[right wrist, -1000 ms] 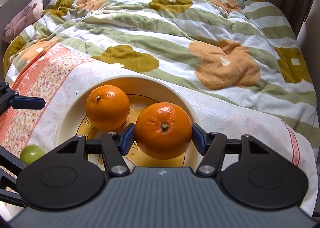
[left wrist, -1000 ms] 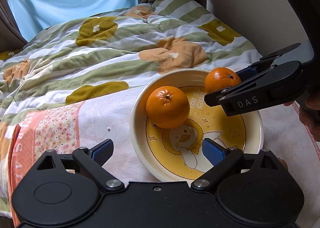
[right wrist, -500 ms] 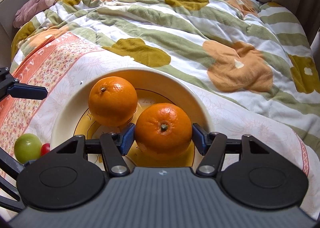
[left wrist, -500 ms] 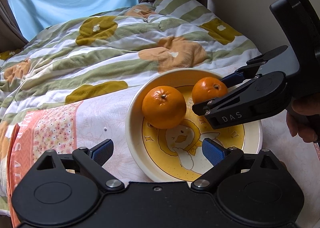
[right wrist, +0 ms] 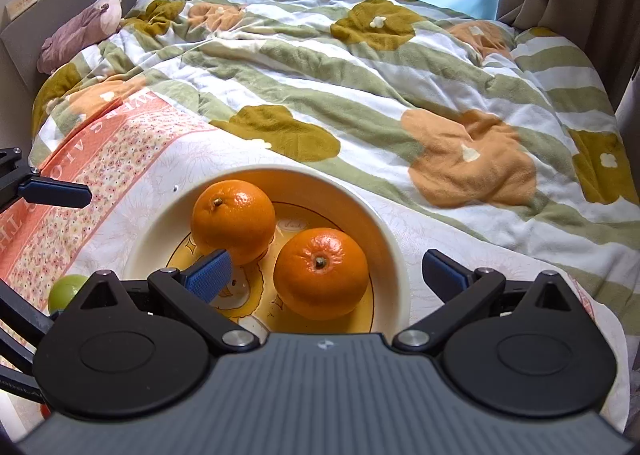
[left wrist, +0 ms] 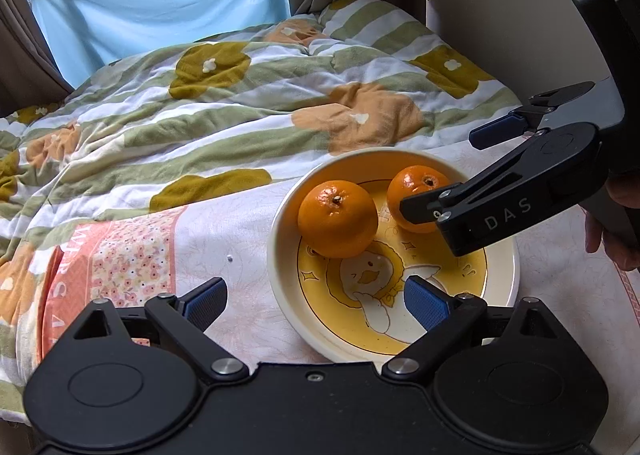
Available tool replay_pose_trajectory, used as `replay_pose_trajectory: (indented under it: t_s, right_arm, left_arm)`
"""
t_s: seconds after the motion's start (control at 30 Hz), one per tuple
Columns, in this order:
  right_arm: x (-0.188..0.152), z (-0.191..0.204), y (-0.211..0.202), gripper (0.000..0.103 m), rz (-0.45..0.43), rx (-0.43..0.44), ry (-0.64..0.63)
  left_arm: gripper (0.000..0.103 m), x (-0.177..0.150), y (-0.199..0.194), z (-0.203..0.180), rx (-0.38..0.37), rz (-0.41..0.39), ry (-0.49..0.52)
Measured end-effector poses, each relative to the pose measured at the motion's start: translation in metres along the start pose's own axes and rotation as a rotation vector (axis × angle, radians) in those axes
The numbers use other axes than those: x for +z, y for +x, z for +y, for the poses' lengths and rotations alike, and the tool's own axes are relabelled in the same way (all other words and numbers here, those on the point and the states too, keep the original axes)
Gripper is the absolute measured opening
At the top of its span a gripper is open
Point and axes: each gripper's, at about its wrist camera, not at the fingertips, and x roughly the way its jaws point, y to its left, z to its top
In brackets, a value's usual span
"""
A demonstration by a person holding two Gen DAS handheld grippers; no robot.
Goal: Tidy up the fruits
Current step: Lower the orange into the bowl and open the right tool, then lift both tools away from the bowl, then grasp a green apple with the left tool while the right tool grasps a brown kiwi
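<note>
Item 1: the right gripper, black with blue pads, is being held low over the cream round ceramic bowl with a yellow duck print; its jaws are spread wide, pinching nothing. Item 2: the nearer round orange is being cradled by the bowl floor between those spread pads, apparently touched by neither. Item 3: the farther round orange is being kept just beside it, toward the far-left wall. Item 4: the left gripper is being held at the bowl's near rim, jaws spread, empty. Item 5: a small green round fruit is being left outside the bowl. Recommendation: the right gripper is best lifted straight up so neither orange is nudged.
</note>
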Motion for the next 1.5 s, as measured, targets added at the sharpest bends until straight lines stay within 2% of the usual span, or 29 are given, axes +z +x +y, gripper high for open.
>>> replay_pose_trajectory:
  t_s: [0.2, 0.4, 0.63, 0.87, 1.13, 1.37, 1.5]
  right_arm:
    - [0.005, 0.004, -0.05, 0.103, -0.069, -0.042, 0.08]
    - [-0.006, 0.02, -0.099, 0.103, -0.12, -0.094, 0.166]
    - [-0.036, 0.055, -0.149, 0.103, -0.168, -0.169, 0.24]
    - [-0.075, 0.095, -0.184, 0.103, -0.2, -0.173, 0.328]
    - [-0.115, 0.126, -0.194, 0.103, -0.202, -0.184, 0.363]
    - [-0.144, 0.14, -0.177, 0.103, -0.158, -0.148, 0.354]
    - [-0.156, 0.144, -0.16, 0.103, -0.144, -0.116, 0.33]
  left_arm:
    - [0.097, 0.001, -0.038, 0.011, 0.002, -0.075, -0.019]
    - [0.097, -0.009, -0.082, 0.02, -0.005, -0.144, -0.025]
    - [0.097, -0.043, -0.121, 0.03, -0.002, -0.185, -0.039]
    - [0.097, -0.081, -0.147, 0.037, -0.033, -0.204, -0.036]
    - [0.097, -0.115, -0.145, 0.044, -0.087, -0.168, -0.039]
    - [0.096, -0.129, -0.126, 0.044, -0.117, -0.118, -0.066]
    - [0.092, -0.131, -0.104, 0.038, -0.129, -0.082, -0.076]
